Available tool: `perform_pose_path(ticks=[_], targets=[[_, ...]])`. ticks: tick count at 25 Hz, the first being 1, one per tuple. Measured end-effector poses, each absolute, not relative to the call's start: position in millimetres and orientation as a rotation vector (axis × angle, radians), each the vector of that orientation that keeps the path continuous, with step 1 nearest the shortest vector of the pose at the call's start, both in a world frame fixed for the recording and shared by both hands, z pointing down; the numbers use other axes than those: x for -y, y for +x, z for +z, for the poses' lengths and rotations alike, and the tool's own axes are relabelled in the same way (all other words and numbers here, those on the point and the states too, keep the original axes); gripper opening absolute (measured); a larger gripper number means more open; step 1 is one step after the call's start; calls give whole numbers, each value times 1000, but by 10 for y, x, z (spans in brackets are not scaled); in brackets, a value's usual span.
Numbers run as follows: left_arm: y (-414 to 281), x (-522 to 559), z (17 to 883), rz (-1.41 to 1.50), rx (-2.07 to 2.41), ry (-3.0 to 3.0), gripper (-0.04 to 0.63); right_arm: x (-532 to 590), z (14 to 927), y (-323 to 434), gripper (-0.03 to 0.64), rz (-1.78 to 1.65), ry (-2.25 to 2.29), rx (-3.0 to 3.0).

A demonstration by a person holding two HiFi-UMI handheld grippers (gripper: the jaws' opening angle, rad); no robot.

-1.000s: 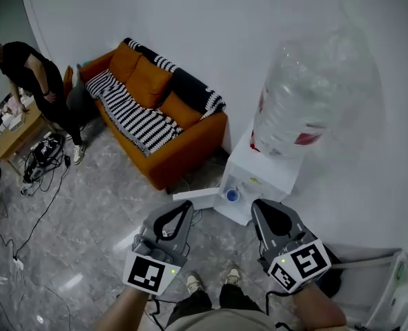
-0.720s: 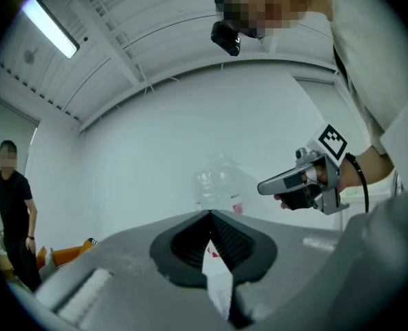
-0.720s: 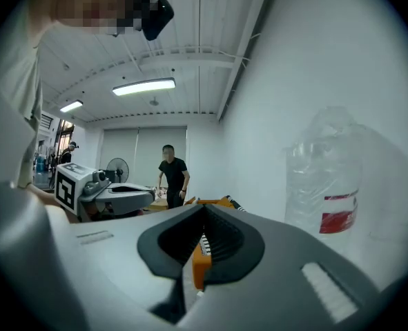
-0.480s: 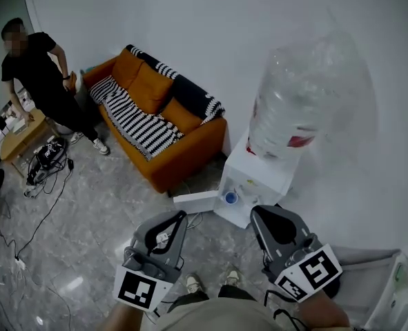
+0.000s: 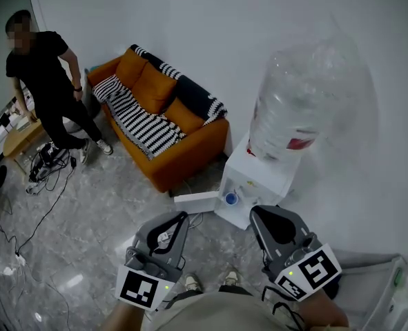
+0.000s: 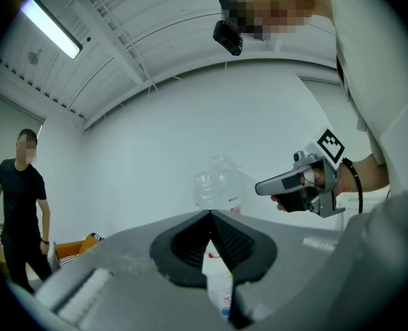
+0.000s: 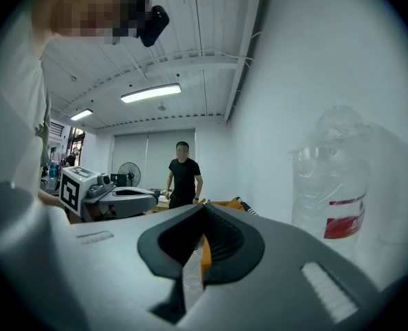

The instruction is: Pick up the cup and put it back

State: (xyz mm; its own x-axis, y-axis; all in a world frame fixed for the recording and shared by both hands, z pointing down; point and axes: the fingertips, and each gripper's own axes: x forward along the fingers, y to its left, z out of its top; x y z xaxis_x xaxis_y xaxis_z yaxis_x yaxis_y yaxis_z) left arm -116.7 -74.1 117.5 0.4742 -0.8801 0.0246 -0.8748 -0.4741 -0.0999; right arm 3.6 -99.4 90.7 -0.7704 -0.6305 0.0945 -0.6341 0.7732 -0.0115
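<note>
1. Nearest the camera, low in the head view, the left gripper (image 5: 182, 217) and the right gripper (image 5: 257, 212) are held side by side, apart. Each is a smooth grey plastic shell with a black-and-white marker cube at its rear.
2. Each gripper's own view shows its black ribbed pads pressed together at the tips. Neither pair pinches anything.
3. Below them lies a glossy floor (image 5: 86, 212) of grey marbled tile.
4. Just beyond the jaw tips stands a boxy white water dispenser (image 5: 262, 174). On its front ledge rests a small round blue thing, by its look the cup (image 5: 232, 198). It is too small to show more, and neither gripper touches it.
5. A large bottle (image 5: 304, 95) of clear, crinkled plastic with a red label sits on top of the dispenser.
6. Farther left, an orange sofa (image 5: 186, 143) with plump cushions stands against the plain white wall. A black-and-white striped throw (image 5: 138, 119) is draped over it.
7. Farthest off, a person (image 5: 48, 81) in black stands beside a low wooden table (image 5: 21, 136), with dark cables (image 5: 41, 167) tangled on the floor nearby.
</note>
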Motion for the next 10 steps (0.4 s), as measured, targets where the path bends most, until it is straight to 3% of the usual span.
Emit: perform_pose_path(ticks=[10], targets=[[-1041, 751, 1120, -100, -1572, -2627, 2, 1055, 862, 155, 3, 42, 1036, 2880]])
